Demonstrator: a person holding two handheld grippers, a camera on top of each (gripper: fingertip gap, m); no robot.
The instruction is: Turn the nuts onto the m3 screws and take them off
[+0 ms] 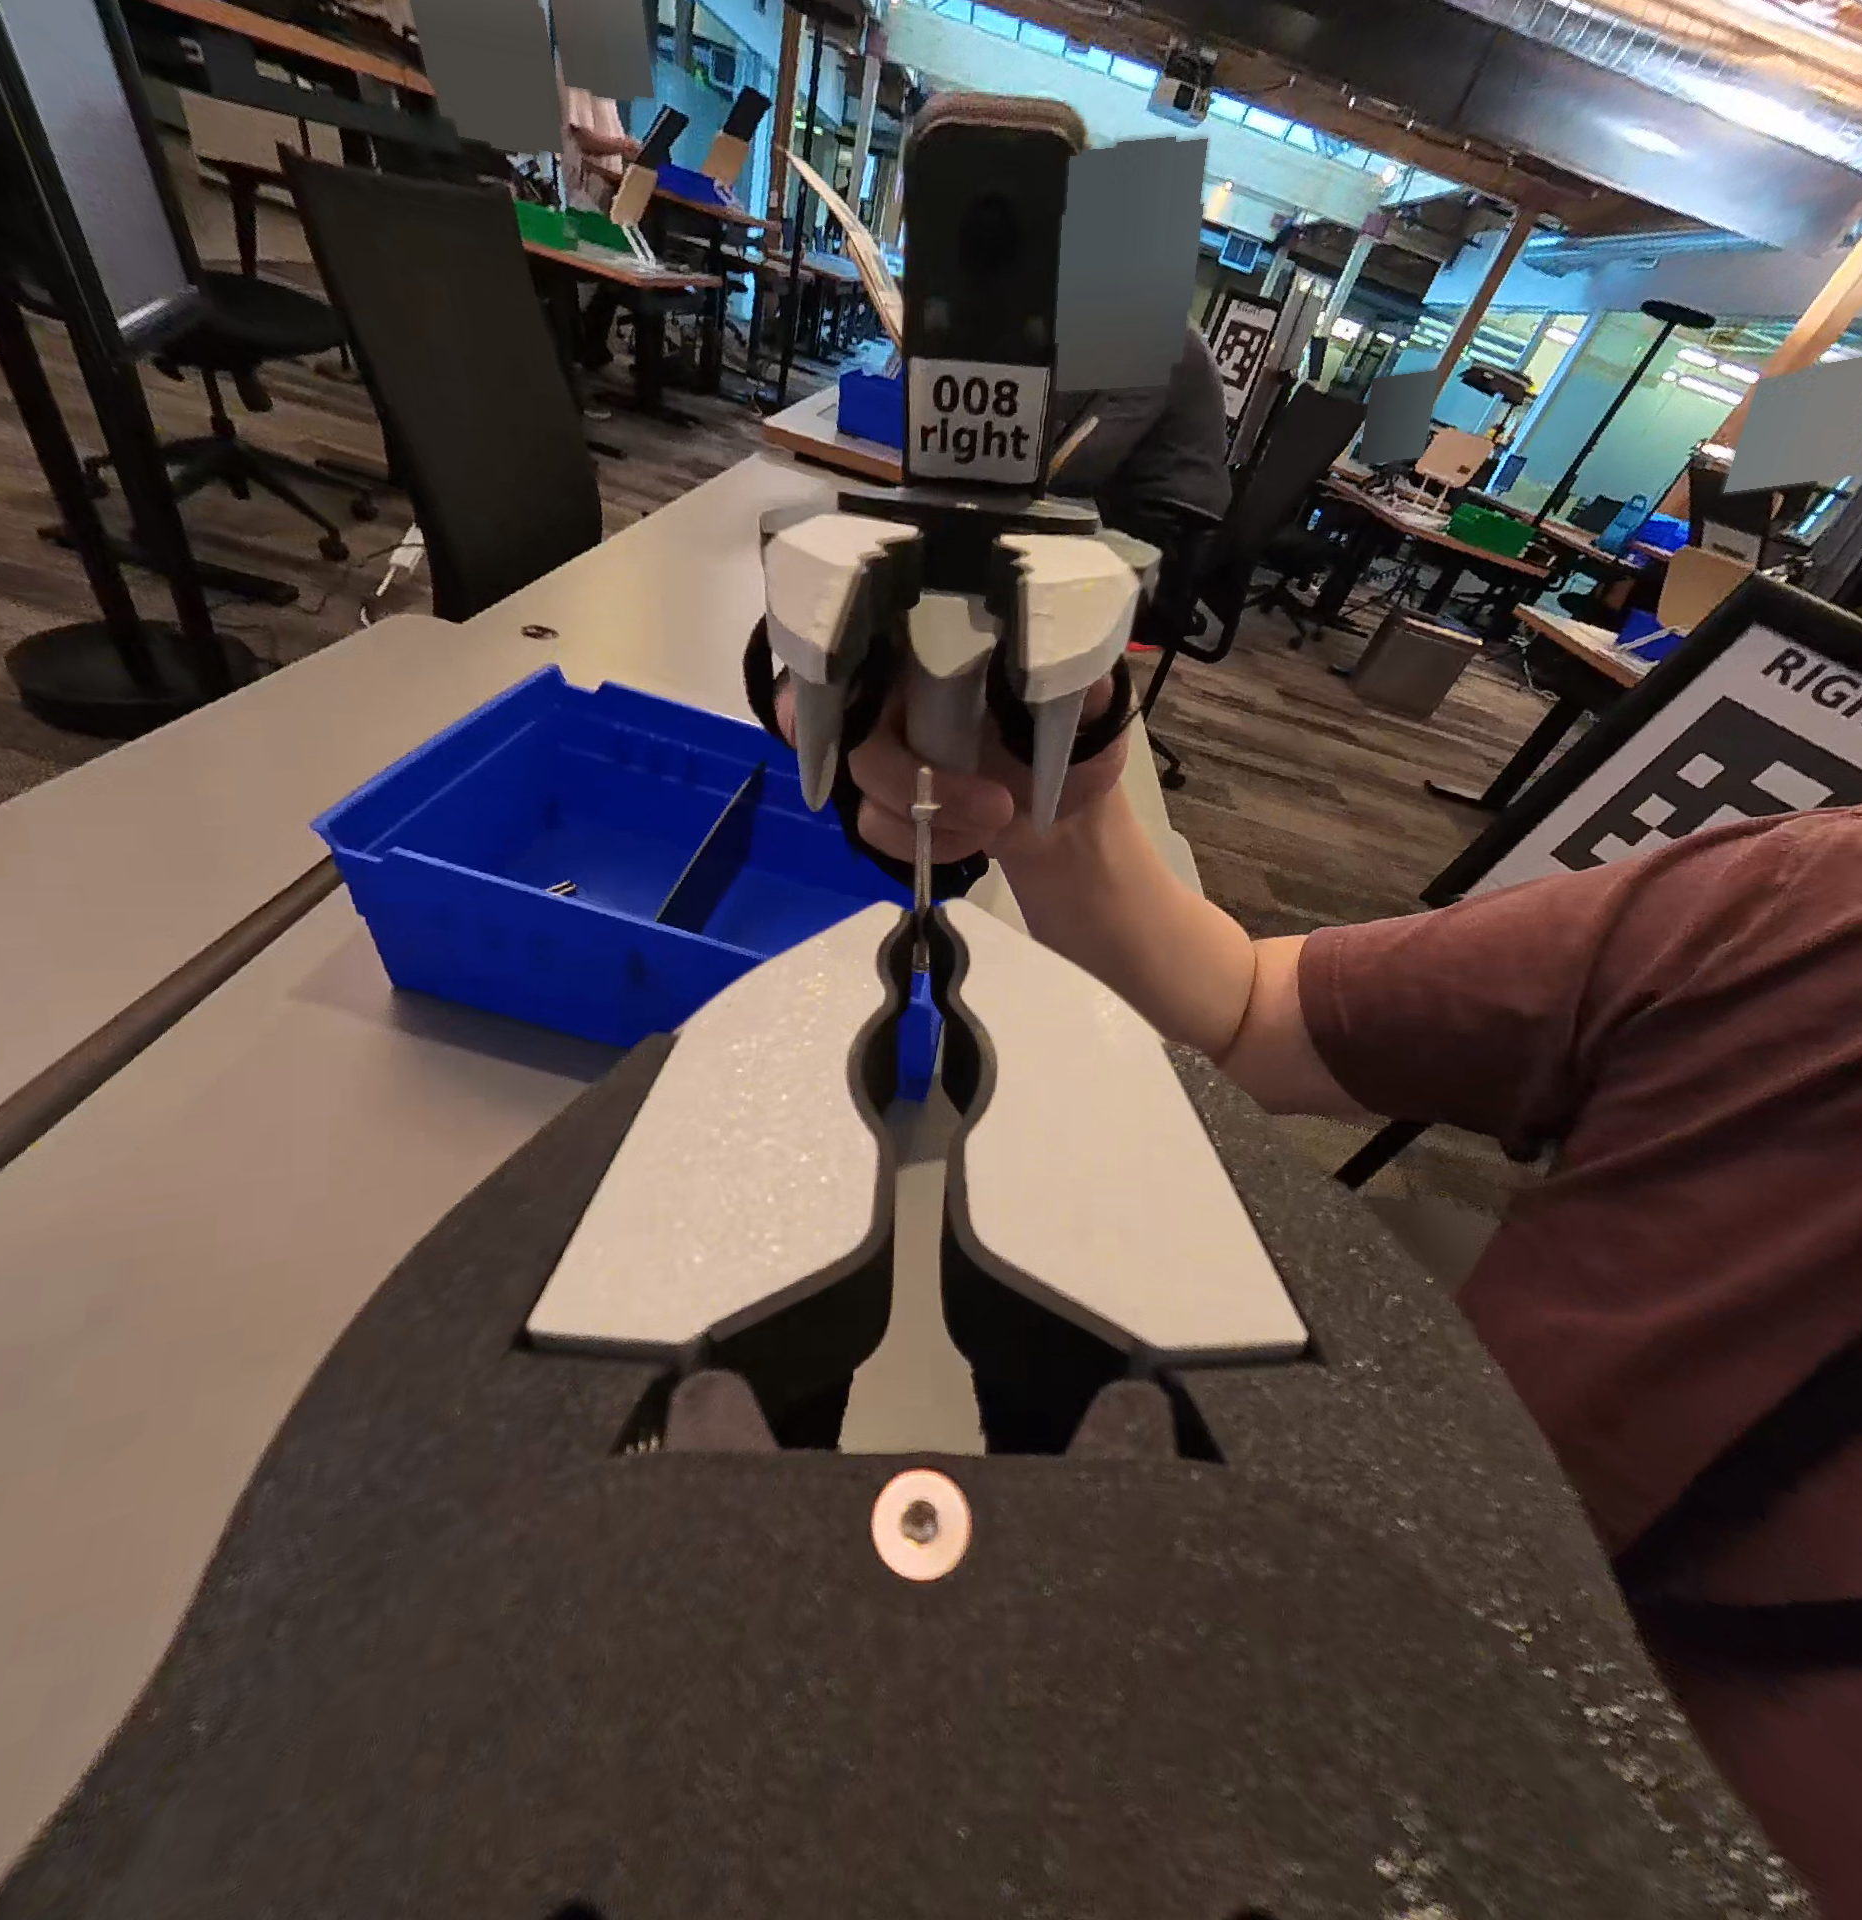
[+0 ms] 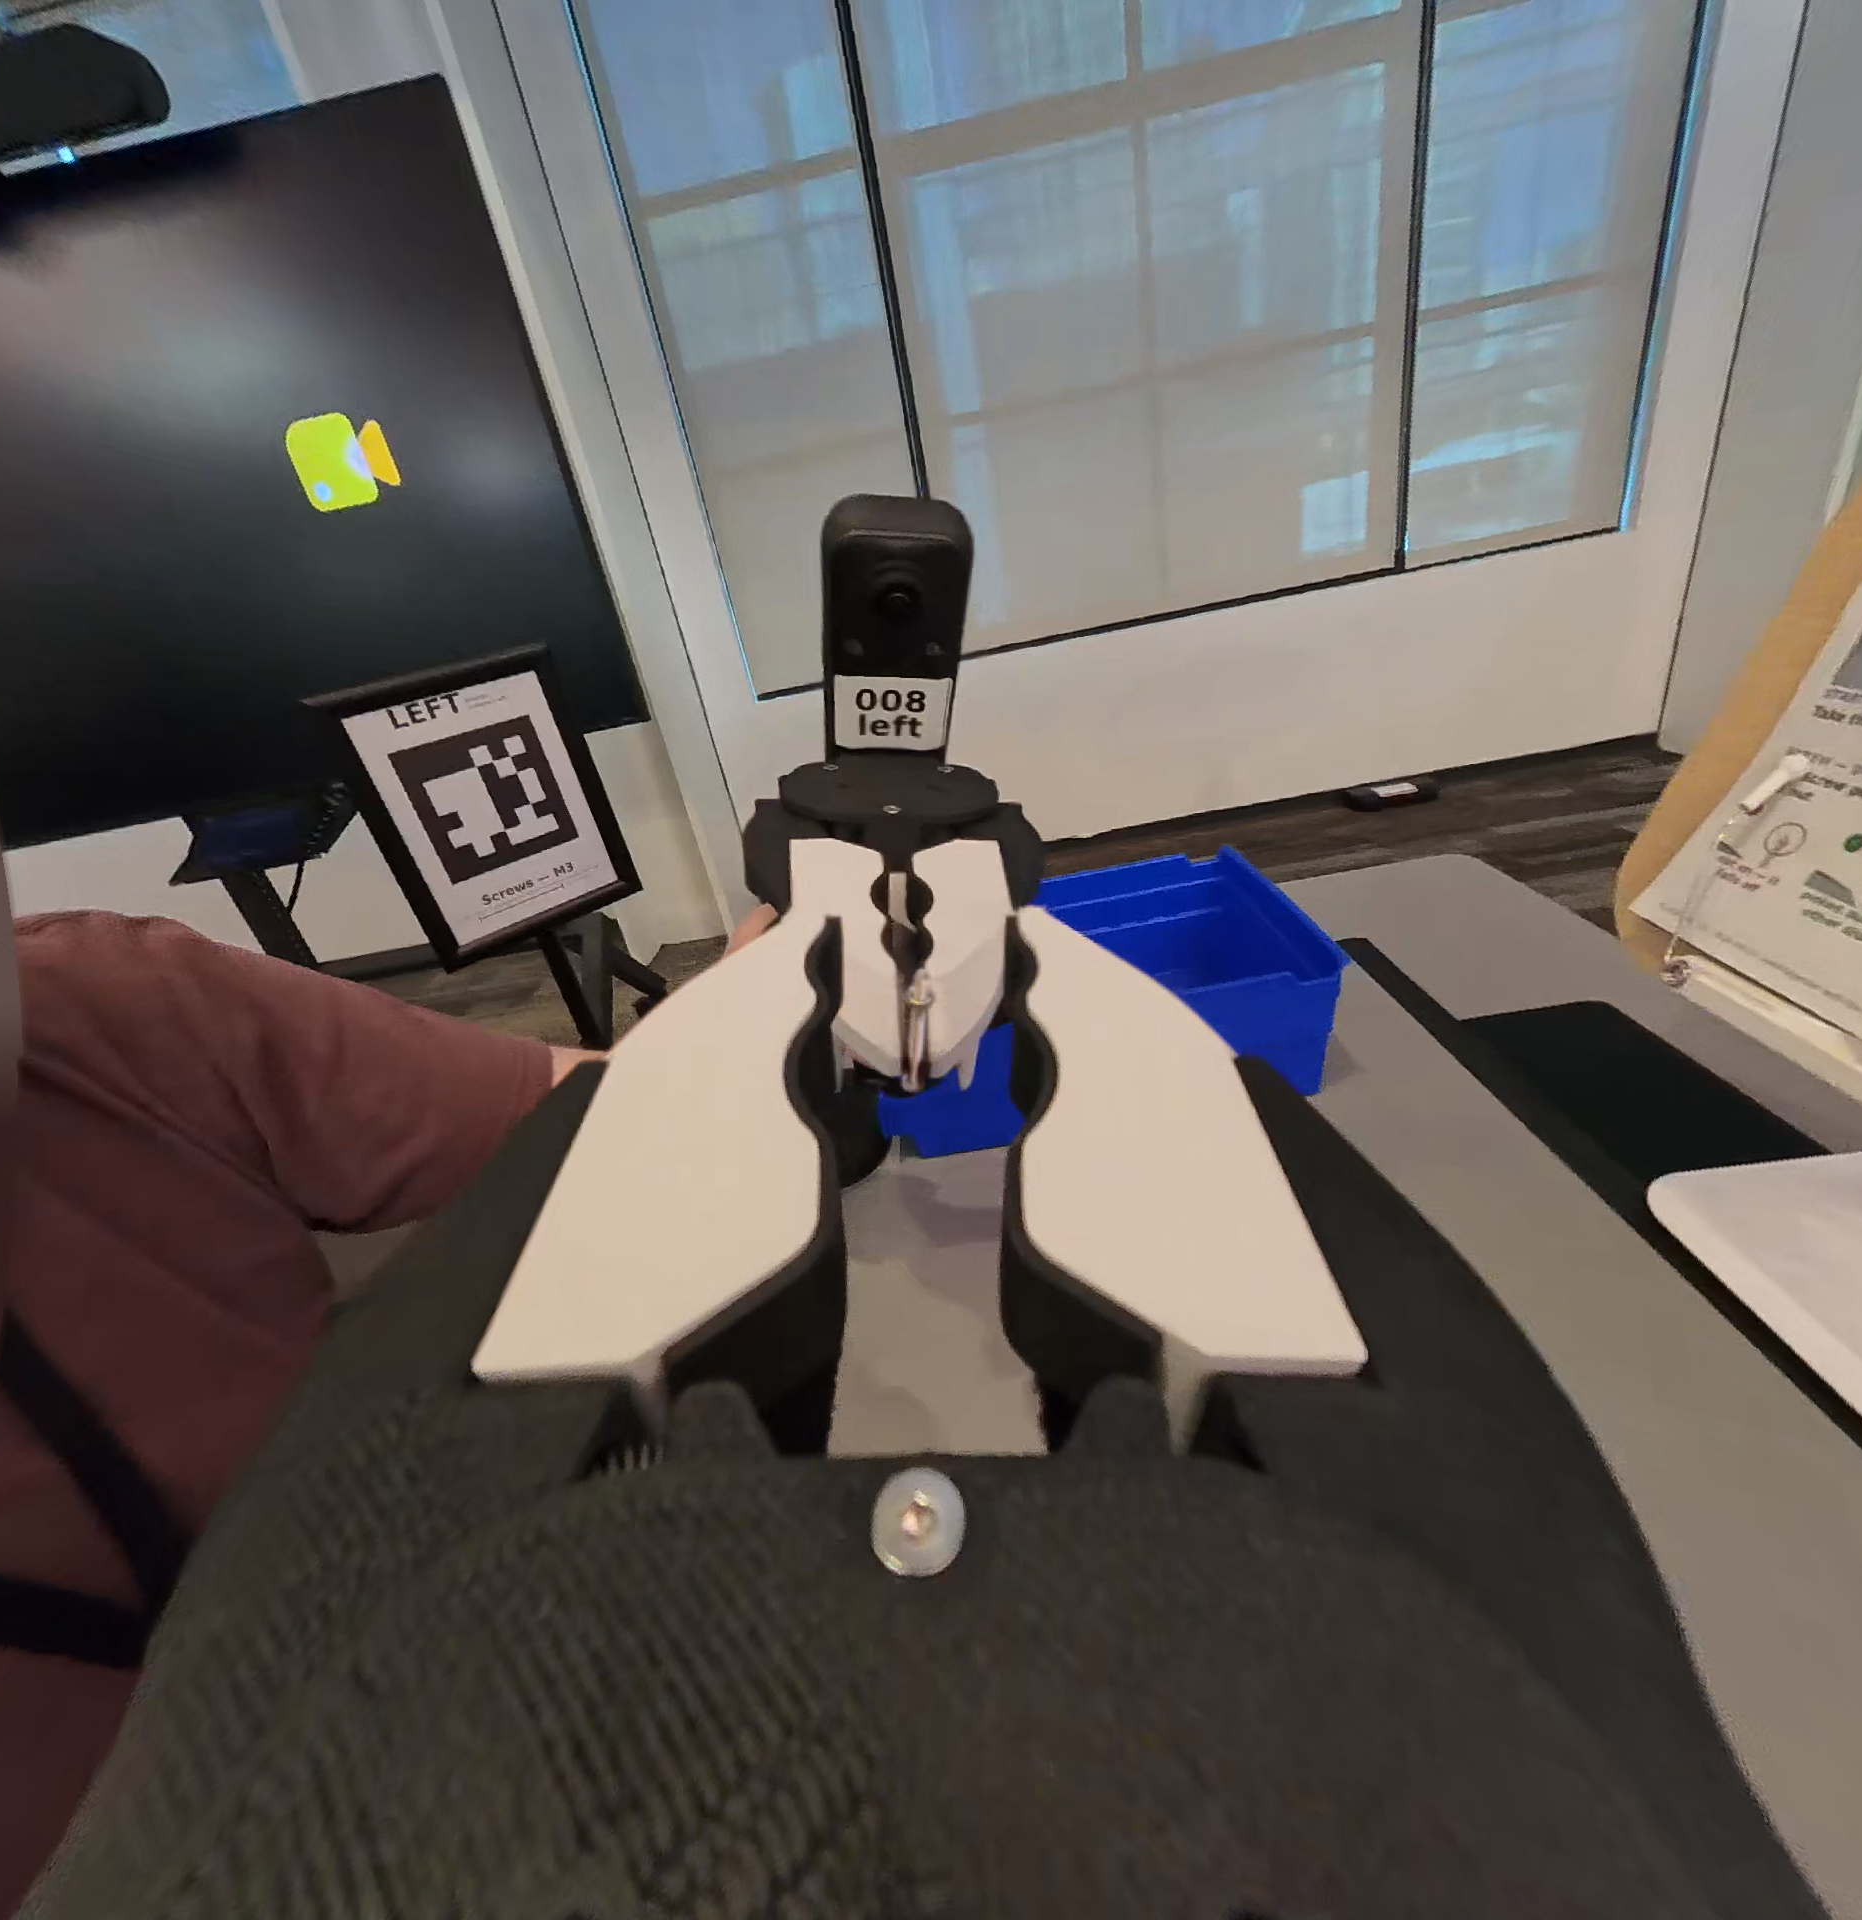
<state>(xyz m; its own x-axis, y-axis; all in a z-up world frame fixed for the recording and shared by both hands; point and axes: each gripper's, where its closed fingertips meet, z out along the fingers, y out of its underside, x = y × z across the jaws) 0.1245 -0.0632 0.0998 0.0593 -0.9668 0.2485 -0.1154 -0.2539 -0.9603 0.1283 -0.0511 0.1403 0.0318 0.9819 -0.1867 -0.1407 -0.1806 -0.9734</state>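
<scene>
Over the grey table point(image 1: 231, 1143), left gripper point(image 1: 919, 940) jaws pinch the screw point(image 1: 920, 862); right gripper point(image 2: 916, 1023) jaws gape empty

I see one thin silver M3 screw point(image 1: 922, 873) pinched at its lower end between my left gripper's point(image 1: 919, 940) closed fingertips, its shank pointing away toward the other tool. A small silver nut point(image 1: 924, 809) sits near its far end. Another small metal piece point(image 1: 561, 887) lies in the blue bin's point(image 1: 511, 935) left compartment.
</scene>
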